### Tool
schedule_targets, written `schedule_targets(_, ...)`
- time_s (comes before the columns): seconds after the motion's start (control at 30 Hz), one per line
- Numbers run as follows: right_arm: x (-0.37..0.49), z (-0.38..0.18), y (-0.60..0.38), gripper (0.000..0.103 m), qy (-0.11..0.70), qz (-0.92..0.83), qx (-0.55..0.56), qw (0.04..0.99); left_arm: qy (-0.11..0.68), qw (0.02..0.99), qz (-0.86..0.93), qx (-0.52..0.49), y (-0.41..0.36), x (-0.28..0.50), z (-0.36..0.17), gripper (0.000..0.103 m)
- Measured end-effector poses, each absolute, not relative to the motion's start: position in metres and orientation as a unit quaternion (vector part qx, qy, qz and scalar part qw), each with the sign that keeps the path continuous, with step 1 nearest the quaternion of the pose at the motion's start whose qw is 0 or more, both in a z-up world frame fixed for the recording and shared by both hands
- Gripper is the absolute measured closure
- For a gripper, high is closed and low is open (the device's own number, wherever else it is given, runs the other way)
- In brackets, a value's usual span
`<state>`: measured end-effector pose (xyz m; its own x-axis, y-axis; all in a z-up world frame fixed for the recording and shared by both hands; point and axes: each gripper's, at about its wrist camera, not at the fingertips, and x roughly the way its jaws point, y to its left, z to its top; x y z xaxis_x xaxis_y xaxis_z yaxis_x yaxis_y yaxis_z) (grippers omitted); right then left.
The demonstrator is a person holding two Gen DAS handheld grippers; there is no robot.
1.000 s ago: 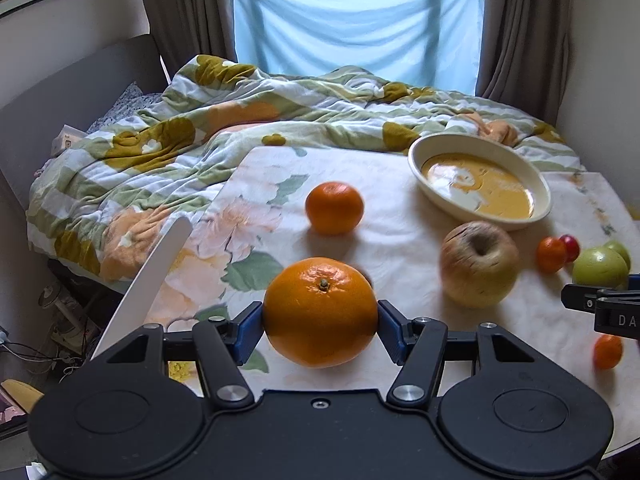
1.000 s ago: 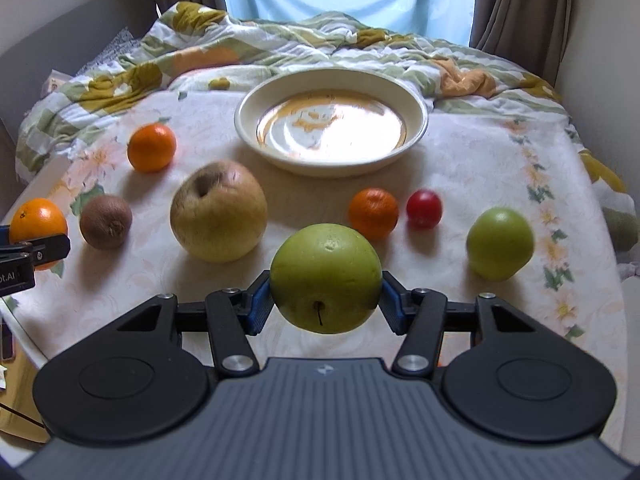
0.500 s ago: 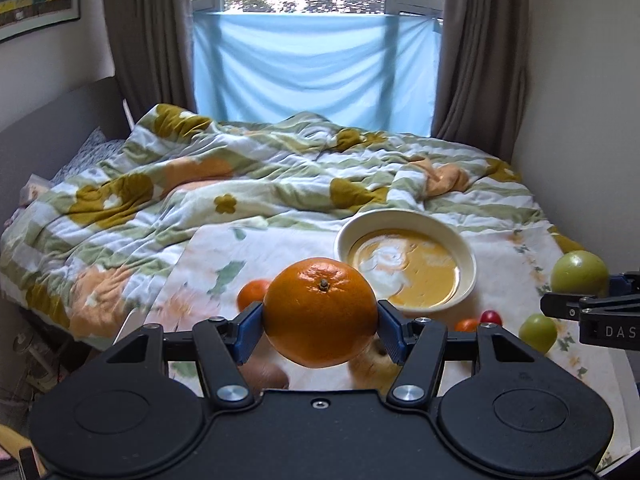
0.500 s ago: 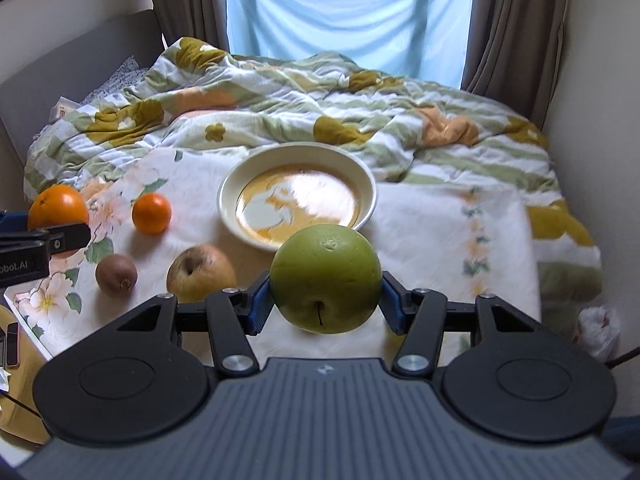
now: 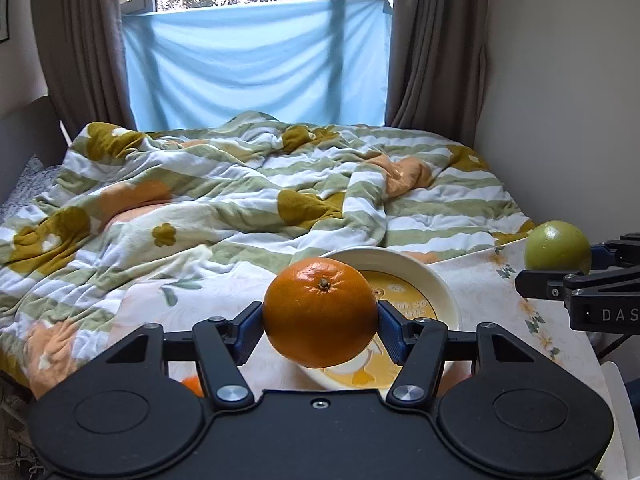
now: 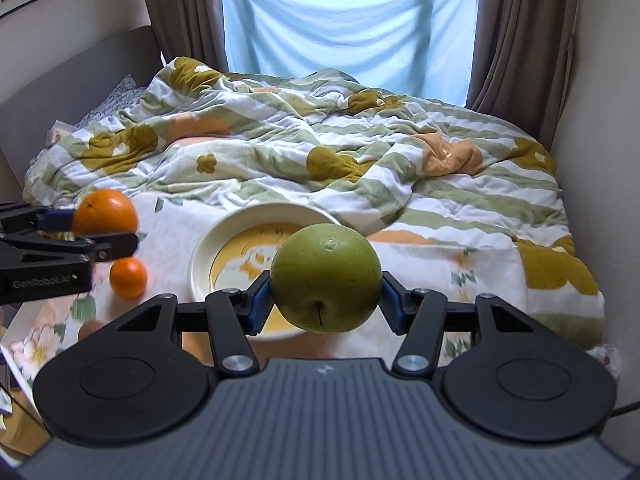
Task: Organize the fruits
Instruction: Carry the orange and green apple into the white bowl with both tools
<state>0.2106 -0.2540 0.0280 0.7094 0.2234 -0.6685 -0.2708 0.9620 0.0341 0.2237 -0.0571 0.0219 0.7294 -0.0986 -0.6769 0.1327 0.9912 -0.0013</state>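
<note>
My left gripper [image 5: 320, 330] is shut on a large orange [image 5: 320, 312], held in the air in front of the cream bowl [image 5: 440, 284] with a yellow inside. The right gripper [image 6: 325, 304] is shut on a green apple [image 6: 326, 276], also lifted, with the same bowl [image 6: 208, 248] just behind and below it. Each gripper shows in the other's view: the apple [image 5: 558, 246] at the right edge, the orange [image 6: 105, 212] at the left. A small orange [image 6: 129, 277] lies on the floral cloth left of the bowl.
The floral tablecloth [image 6: 472, 276] covers a table that butts against a bed with a striped flowered quilt [image 5: 240, 184]. A brown fruit [image 6: 90, 329] peeks out beside the right gripper's body. Walls stand close on the right, curtains and a blue window cloth [image 5: 256, 60] behind.
Both grippers have risen from the table with their fruits and moved toward the bowl. The fruits left on the cloth have dropped mostly out of sight below the grippers.
</note>
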Motion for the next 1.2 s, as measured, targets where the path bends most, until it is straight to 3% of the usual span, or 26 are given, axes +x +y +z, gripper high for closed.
schedule_targets(0.43,0.308,-0.004,-0.248,0.033,0.38,0.116,-0.014,0.918,0.423,0.898,-0.117,0.023,-0.071,0.342,-0.03,0.038)
schedule_targets(0.97,0.345,-0.029,-0.251,0.033,0.41,0.113,-0.003,0.905,0.453,0.873,-0.164,0.078,-0.099,0.378,-0.083,0.038)
schedule_targets(1.03,0.346,-0.029,-0.251,0.033,0.411,0.112,-0.002,0.905,0.446,0.876,-0.165,0.081,-0.099,0.377,-0.082,0.03)
schedule_targets(1.1,0.347,-0.029,-0.251,0.033,0.411,0.111,-0.004,0.905,0.437,0.88,-0.165,0.084,-0.098,0.375,-0.077,0.01)
schedule_targets(1.2,0.348,-0.029,-0.251,0.033,0.411,0.112,-0.003,0.905,0.426,0.885,-0.17,0.081,-0.093,0.37,-0.068,0.007)
